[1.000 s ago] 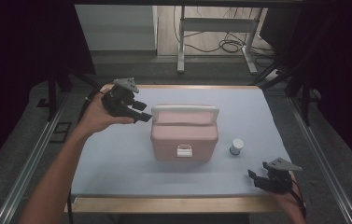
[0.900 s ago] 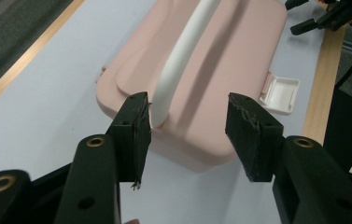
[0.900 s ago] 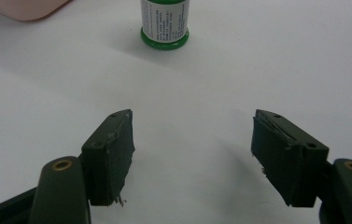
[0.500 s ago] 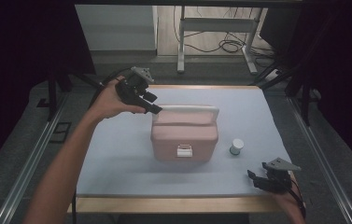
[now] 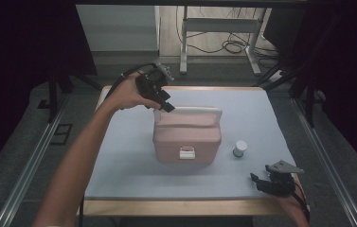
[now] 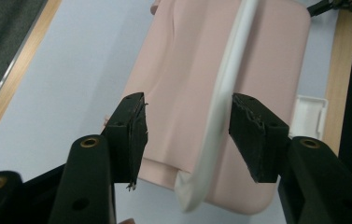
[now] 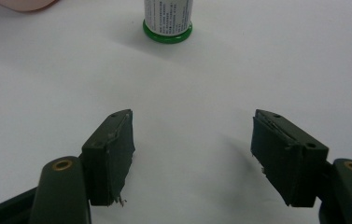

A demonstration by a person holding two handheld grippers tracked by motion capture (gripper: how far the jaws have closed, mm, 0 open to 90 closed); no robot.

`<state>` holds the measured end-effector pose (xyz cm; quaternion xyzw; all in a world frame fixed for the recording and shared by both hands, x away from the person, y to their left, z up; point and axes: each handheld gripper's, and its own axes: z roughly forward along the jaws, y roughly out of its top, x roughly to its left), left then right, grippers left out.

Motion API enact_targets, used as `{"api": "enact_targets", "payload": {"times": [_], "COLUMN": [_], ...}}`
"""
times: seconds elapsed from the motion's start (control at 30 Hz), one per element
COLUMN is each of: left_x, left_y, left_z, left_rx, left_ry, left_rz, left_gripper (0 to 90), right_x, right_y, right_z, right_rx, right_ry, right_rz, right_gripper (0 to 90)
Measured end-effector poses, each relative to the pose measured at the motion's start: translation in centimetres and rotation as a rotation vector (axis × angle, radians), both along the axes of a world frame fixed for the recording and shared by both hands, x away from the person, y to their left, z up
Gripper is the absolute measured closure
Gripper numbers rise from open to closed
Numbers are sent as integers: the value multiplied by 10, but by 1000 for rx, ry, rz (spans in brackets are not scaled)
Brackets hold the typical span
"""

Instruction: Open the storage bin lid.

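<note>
Nearest to me, my right gripper (image 5: 261,181) rests at the near right corner of the worktop (image 5: 129,179), its fingers (image 7: 110,156) spread apart with nothing but bare blue-grey cover between them. Just ahead of it stands a small white bottle (image 5: 239,148) with a green base rim, upright, close to the right side of the pink case (image 5: 187,139) but not touching it.

The case sits near the middle of the worktop, lid shut, its white latch (image 5: 187,152) facing me and its white handle (image 5: 195,111) lying along the far edge of the lid.

Farther off, my left gripper (image 5: 166,107) hangs over the case's far left corner, angled down at the handle's left end. Its jaws have just been opening, and in the left gripper view the fingers (image 6: 129,135) stand wide apart with the handle (image 6: 220,107) running between them, close to the right-hand finger, though I see no pad pressing on it.
</note>
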<state>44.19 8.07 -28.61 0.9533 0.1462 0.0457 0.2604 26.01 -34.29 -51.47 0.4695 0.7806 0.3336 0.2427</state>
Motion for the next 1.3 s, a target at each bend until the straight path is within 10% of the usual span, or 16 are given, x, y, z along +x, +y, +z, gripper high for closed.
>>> {"api": "enact_targets", "payload": {"times": [0.67, 0.93, 1.3], "left_x": [-7, -15, -13], "left_y": [-26, -31, -31], "left_z": [-18, -18, -17], "left_rx": [116, 173, 165], "left_ry": [10, -57, -40], "left_rz": [-134, -136, -145], "left_gripper": [765, 775, 787], "right_x": [-1, -1, -2], "right_y": [-4, -4, -4], "right_z": [1, 2, 4], "right_rx": [-1, 2, 1], "right_ry": [-6, -6, -20], "right_rz": [-13, -24, -22], "right_gripper": [306, 306, 313]}}
